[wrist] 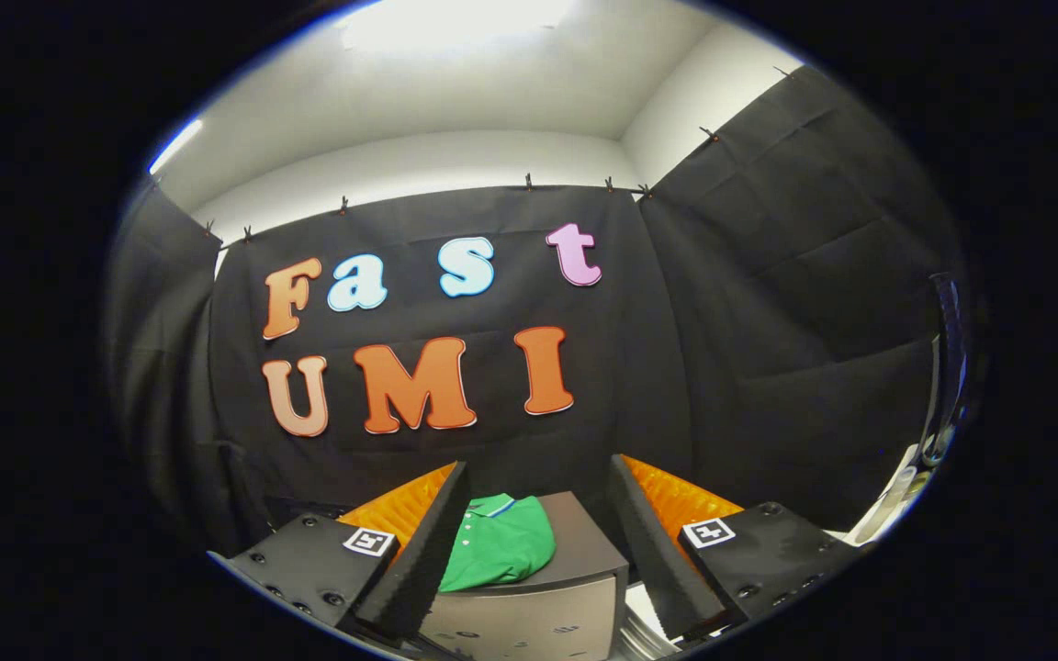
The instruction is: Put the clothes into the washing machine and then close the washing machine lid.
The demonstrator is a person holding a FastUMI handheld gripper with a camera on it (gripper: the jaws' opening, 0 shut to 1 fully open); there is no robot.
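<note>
Folded green polo shirt (501,546) sits on a dark box-like stand (575,542), between the wide-open gripper (538,542) fingers, probably lined up for grabbing.

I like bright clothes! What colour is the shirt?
Green shirt, seen between the open gripper fingers in gripper view.

A dark tabletop (584,537) is carrying a folded green polo shirt (501,546), lying toward its left side.
</note>
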